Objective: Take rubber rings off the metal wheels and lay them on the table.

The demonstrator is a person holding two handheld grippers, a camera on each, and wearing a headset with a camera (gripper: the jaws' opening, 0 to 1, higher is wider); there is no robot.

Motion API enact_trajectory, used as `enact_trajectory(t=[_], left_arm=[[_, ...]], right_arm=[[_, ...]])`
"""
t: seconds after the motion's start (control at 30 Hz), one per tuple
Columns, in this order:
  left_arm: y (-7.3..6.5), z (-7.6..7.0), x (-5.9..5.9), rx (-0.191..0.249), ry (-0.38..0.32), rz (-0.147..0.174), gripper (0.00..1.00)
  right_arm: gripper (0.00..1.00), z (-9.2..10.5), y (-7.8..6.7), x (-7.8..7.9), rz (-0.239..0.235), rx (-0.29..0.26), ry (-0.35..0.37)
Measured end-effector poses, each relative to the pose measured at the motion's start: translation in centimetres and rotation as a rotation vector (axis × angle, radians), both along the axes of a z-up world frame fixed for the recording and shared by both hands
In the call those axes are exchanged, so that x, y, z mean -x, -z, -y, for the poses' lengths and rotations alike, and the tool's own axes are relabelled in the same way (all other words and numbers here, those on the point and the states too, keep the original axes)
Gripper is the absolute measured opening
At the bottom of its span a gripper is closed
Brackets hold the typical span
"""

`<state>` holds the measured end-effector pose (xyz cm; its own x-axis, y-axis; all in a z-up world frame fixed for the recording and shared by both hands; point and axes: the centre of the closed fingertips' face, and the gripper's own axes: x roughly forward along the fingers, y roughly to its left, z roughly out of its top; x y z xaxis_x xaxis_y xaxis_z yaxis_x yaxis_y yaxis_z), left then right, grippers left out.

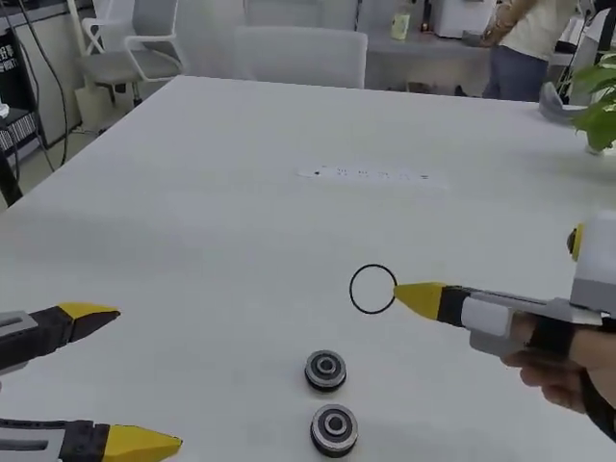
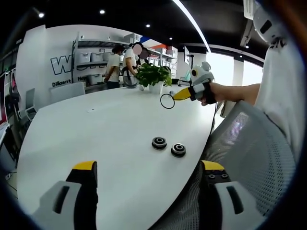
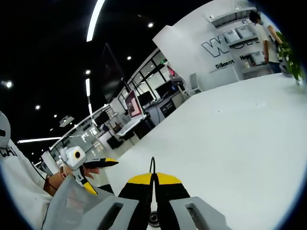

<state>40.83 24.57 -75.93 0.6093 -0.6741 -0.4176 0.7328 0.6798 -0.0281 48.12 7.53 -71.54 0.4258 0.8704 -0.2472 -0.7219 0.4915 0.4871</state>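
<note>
My right gripper [image 1: 402,296] is shut on a thin black rubber ring [image 1: 372,289], held just above the white table [image 1: 241,192]. In the right gripper view the ring [image 3: 152,166] stands edge-on between the closed yellow tips [image 3: 153,180]. Two metal wheels with dark rims lie near the table's front edge, one [image 1: 325,371] behind the other [image 1: 334,429]. My left gripper [image 1: 120,377] hovers open at the lower left, well apart from them. Its own view shows both wheels [image 2: 159,143] [image 2: 178,150] ahead of the wide-open tips [image 2: 148,167], with the ring [image 2: 167,101] farther off.
A flush socket strip [image 1: 371,175] sits in the middle of the table. A potted plant [image 1: 602,96] stands at the far right edge. Chairs [image 1: 300,53] line the far side, and a person [image 1: 525,38] stands beyond them.
</note>
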Motion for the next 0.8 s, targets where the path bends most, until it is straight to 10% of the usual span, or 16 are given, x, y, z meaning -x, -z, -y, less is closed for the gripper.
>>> enact_trajectory(t=[0.8], left_arm=[[0.6, 0.3, 0.3, -0.010, 0.023, -0.024, 0.87]], right_arm=[[0.00, -7.2, -2.7, 1.3, 0.159, 0.088, -0.231]])
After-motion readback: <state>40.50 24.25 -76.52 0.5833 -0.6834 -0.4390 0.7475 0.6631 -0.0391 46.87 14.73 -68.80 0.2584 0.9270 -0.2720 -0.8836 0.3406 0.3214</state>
